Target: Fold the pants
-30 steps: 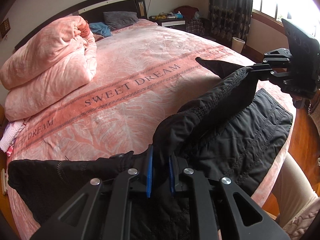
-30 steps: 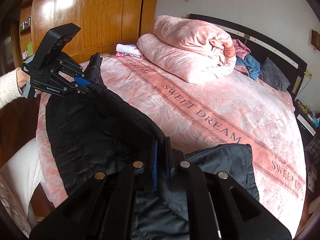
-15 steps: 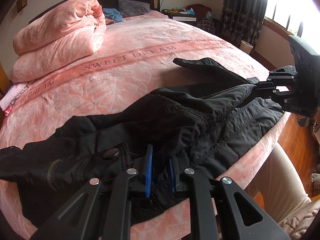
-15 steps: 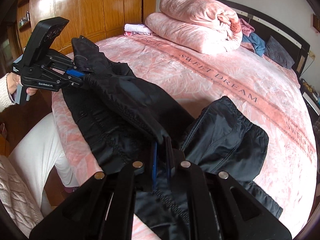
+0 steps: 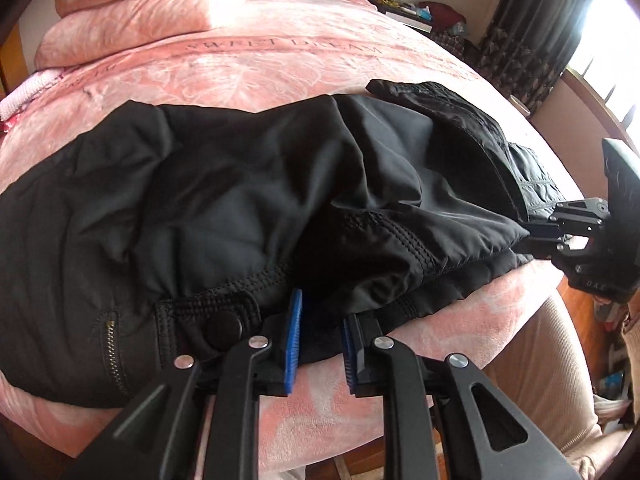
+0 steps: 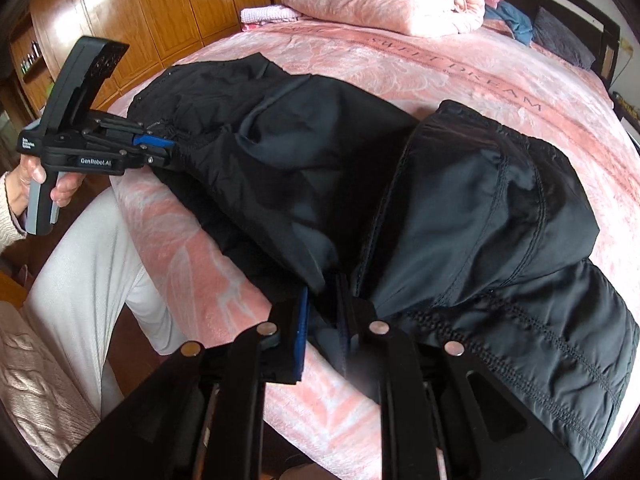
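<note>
Black quilted nylon pants [image 5: 248, 184] are spread mid-frame on the pink bed [image 5: 280, 60]. Left claw [image 5: 320, 332] is parted around the waistband; right claw [image 6: 322, 320] likewise, fabric between. Soft, slippery, bulky; stitched seams are best gripped.

Daylight pours in from the window [image 5: 608, 40] at far right, blown out to white glare. The pink bedspread [image 5: 280, 60] is evenly bright, while the black pants [image 5: 240, 184] swallow detail in their folds. Fisheye bending curves every edge, corners vignette dark, and the right gripper's [image 6: 322, 316] near finger smears slightly.
</note>
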`<action>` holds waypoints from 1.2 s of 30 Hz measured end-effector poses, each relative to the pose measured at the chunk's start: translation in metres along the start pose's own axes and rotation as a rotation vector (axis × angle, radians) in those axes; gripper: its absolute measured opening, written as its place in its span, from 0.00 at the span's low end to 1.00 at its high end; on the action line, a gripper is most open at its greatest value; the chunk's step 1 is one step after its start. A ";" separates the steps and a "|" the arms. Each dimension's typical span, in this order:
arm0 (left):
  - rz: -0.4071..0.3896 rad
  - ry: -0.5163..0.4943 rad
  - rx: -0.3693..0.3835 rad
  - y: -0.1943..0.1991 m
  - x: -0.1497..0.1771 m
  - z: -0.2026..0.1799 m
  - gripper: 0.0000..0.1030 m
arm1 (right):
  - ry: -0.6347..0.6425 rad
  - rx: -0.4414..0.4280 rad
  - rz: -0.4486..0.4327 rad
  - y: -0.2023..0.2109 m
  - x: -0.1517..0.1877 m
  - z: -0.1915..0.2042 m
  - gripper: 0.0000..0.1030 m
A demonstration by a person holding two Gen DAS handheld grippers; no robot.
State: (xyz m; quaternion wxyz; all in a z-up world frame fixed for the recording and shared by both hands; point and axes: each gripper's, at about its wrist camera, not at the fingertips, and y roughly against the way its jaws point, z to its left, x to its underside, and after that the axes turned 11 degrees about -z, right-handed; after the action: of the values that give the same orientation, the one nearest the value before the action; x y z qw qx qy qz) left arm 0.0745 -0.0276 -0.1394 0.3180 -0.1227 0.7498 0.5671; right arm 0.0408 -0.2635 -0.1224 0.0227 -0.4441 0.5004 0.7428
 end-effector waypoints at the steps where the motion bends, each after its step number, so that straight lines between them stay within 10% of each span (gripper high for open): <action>1: 0.006 -0.008 -0.015 0.000 0.000 -0.003 0.18 | 0.002 -0.005 0.003 0.000 0.001 0.003 0.30; 4: 0.028 -0.070 -0.060 0.008 -0.001 -0.017 0.23 | -0.012 -0.069 -0.016 0.013 -0.005 0.016 0.71; 6: 0.011 -0.086 -0.059 0.021 -0.003 -0.023 0.36 | 0.006 -0.049 -0.048 0.028 -0.013 0.024 0.73; 8: -0.031 -0.053 -0.003 0.040 -0.005 -0.025 0.94 | -0.013 -0.035 -0.089 0.045 -0.022 0.023 0.73; 12: -0.150 0.093 0.085 0.079 -0.015 -0.014 0.96 | -0.126 0.047 -0.134 0.063 -0.043 0.007 0.73; 17: -0.231 0.227 -0.070 0.077 -0.043 0.010 0.96 | -0.182 0.354 -0.118 0.042 -0.086 -0.018 0.73; 25: -0.133 0.271 -0.288 0.020 -0.073 0.040 0.96 | -0.331 0.572 0.073 -0.057 -0.132 -0.062 0.69; 34: -0.029 0.275 -0.258 -0.011 -0.044 0.051 0.96 | -0.375 0.774 0.288 -0.137 -0.134 -0.079 0.70; 36: -0.018 0.281 -0.259 -0.015 -0.040 0.052 0.96 | -0.358 0.834 0.293 -0.141 -0.132 -0.082 0.53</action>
State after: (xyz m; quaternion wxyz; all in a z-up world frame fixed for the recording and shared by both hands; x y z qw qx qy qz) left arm 0.1309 0.0083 -0.1349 0.1967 -0.2474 0.7065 0.6332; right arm 0.2404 -0.2021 -0.1433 0.1800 -0.1869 0.8015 0.5388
